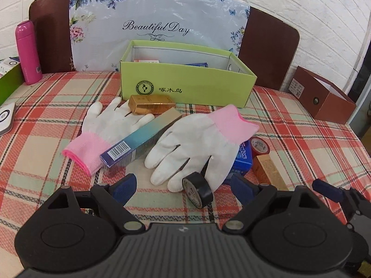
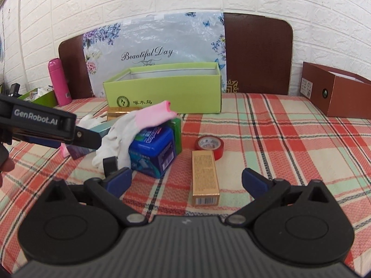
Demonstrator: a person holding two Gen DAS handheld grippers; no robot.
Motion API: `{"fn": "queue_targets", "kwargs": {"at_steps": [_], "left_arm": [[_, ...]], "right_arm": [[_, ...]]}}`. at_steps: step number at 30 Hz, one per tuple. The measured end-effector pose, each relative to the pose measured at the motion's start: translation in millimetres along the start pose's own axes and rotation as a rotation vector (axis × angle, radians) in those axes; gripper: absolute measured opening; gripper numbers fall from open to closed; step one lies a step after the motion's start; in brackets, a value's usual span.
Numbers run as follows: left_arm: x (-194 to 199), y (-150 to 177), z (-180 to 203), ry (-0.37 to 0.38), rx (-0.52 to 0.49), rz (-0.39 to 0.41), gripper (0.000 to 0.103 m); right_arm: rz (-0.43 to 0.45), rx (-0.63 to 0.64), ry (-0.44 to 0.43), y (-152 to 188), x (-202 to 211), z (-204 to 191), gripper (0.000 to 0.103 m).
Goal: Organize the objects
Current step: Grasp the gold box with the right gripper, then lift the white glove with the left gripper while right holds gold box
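My left gripper point(image 1: 183, 188) is open, low over the plaid cloth, with a black tape roll point(image 1: 197, 192) between its fingers and a white glove with a pink cuff point(image 1: 197, 143) just ahead. A second glove point(image 1: 109, 125) lies to the left under a long teal box point(image 1: 141, 136) and a gold box point(image 1: 150, 104). The open green box point(image 1: 187, 85) stands behind them. My right gripper point(image 2: 185, 183) is open, with a gold box point(image 2: 205, 178) lying between its fingers. A red tape roll point(image 2: 209, 147) and a blue tin point(image 2: 153, 150) lie beyond.
A brown box point(image 2: 336, 92) stands at the right edge of the table. A pink bottle point(image 1: 27, 53) and another green box point(image 1: 9, 78) are at the far left. A floral board point(image 1: 157, 23) leans on the wall. A small green box point(image 2: 176, 134) stands behind the tin.
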State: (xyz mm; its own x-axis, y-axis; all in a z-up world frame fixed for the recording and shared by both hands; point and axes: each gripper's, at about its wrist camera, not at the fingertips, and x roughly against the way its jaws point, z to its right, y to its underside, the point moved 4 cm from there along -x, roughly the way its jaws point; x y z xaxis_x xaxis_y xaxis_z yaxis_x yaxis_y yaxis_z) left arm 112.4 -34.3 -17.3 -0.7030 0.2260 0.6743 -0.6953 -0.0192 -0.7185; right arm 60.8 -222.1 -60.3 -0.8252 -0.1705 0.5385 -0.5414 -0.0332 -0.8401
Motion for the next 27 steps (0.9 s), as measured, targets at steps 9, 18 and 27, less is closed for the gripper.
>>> {"fn": "queue_targets", "kwargs": {"at_steps": [9, 18, 27], "left_arm": [[-7, 14, -14, 0.074, 0.044, -0.040, 0.091], [-24, -18, 9, 0.127, 0.000, 0.001, 0.091], [-69, -42, 22, 0.182, 0.003, -0.056, 0.055]], "right_arm": [[-0.044, 0.036, 0.038, 3, -32, 4, 0.100], [-0.135, 0.018, 0.005, 14, -52, 10, 0.033], [-0.129, -0.026, -0.065, 23, -11, 7, 0.030]]}}
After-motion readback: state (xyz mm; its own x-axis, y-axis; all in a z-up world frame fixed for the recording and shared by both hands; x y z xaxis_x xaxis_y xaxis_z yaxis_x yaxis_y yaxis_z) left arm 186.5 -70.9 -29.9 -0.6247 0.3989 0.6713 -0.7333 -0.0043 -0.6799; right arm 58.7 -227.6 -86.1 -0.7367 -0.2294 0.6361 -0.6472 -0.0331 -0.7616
